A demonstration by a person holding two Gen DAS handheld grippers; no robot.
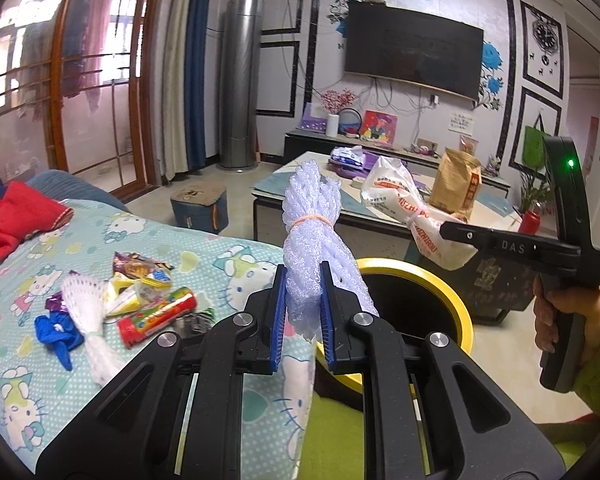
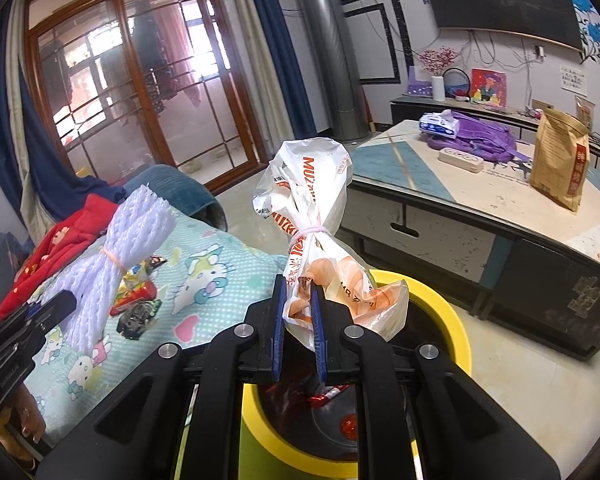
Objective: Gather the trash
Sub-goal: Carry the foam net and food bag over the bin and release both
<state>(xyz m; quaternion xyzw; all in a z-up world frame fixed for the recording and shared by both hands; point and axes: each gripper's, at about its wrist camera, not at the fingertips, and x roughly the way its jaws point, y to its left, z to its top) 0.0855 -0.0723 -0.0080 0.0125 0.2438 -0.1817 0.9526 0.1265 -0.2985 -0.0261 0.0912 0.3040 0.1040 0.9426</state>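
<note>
My left gripper (image 1: 304, 280) is shut on a bundle of white foam net (image 1: 308, 240) tied with an orange band, held upright beside the yellow-rimmed bin (image 1: 456, 296). My right gripper (image 2: 298, 292) is shut on a knotted white plastic bag (image 2: 308, 208) with orange print, held just over the yellow-rimmed bin (image 2: 452, 320). From the left wrist view the right gripper (image 1: 444, 232) shows holding the plastic bag (image 1: 396, 196). From the right wrist view the left gripper (image 2: 66, 302) shows holding the foam net (image 2: 116, 256). Red scraps lie in the bin's bottom.
More litter lies on the cartoon-cat bedsheet (image 1: 228, 252): a red snack tube (image 1: 156, 316), a second foam net (image 1: 88, 320), a blue glove (image 1: 58, 332), wrappers (image 1: 140, 272). Behind the bin stands a low table (image 2: 480, 200) with a brown paper bag (image 2: 560, 160) and purple bag (image 2: 480, 136).
</note>
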